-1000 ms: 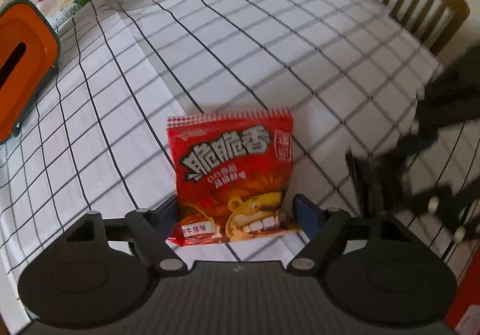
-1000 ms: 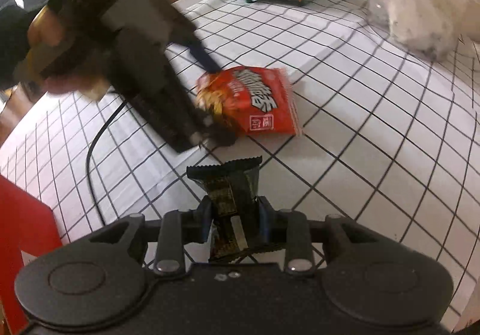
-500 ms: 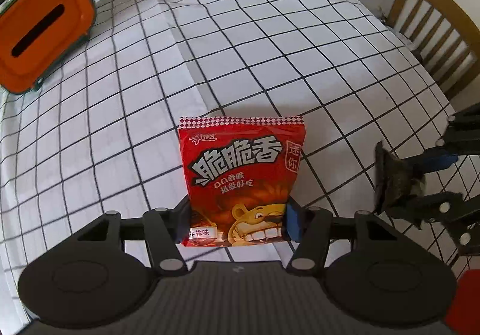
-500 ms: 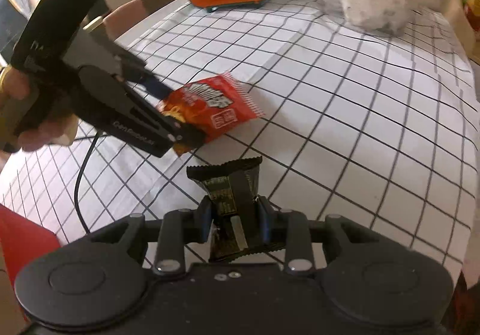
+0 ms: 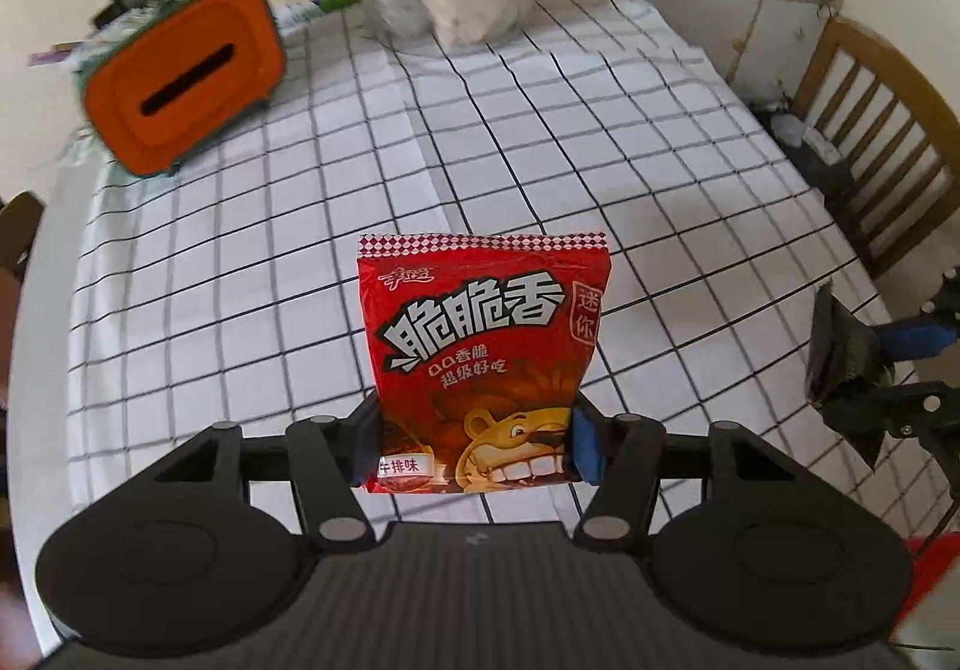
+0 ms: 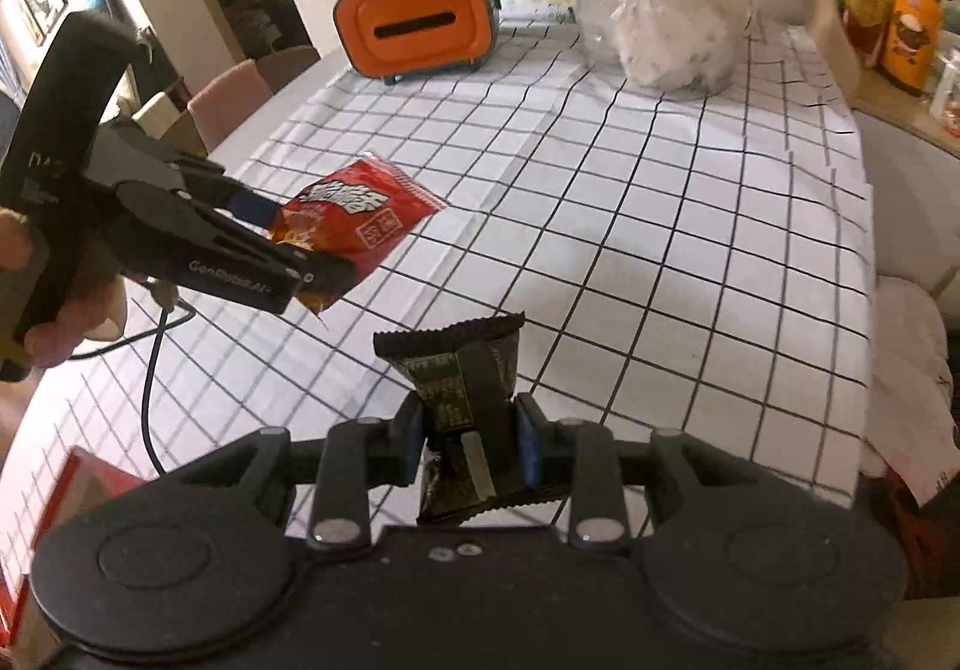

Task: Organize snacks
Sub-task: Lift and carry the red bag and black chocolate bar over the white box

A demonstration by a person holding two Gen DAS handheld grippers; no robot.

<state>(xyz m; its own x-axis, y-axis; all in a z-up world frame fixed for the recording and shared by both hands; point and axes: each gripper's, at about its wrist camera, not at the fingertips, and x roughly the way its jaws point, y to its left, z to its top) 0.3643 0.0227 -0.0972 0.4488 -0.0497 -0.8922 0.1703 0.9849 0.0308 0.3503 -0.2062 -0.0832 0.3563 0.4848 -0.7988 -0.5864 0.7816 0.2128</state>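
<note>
My left gripper [image 5: 474, 451] is shut on the lower end of a red snack bag [image 5: 480, 358] with a cartoon lion, held clear above the checked tablecloth [image 5: 540, 159]. In the right wrist view the same red snack bag [image 6: 354, 214] hangs from the left gripper [image 6: 282, 250], which a hand holds at the left. My right gripper [image 6: 471, 445] is shut on a small dark snack packet [image 6: 462, 376], also lifted off the cloth. That dark snack packet [image 5: 840, 352] shows at the right edge of the left wrist view.
An orange tissue box [image 6: 420, 24] stands at the far end of the table beside a clear plastic bag [image 6: 666, 3] of food. A wooden chair [image 5: 876, 141] is at the table's right side. A red box [image 6: 54, 496] and a black cable [image 6: 150, 388] lie near left. Bottles [image 6: 900, 21] stand on a side shelf.
The left gripper closed on the red bag and raised it off the cloth. Both grippers rose and rolled, so more of the table's far end shows. The right gripper kept its dark packet.
</note>
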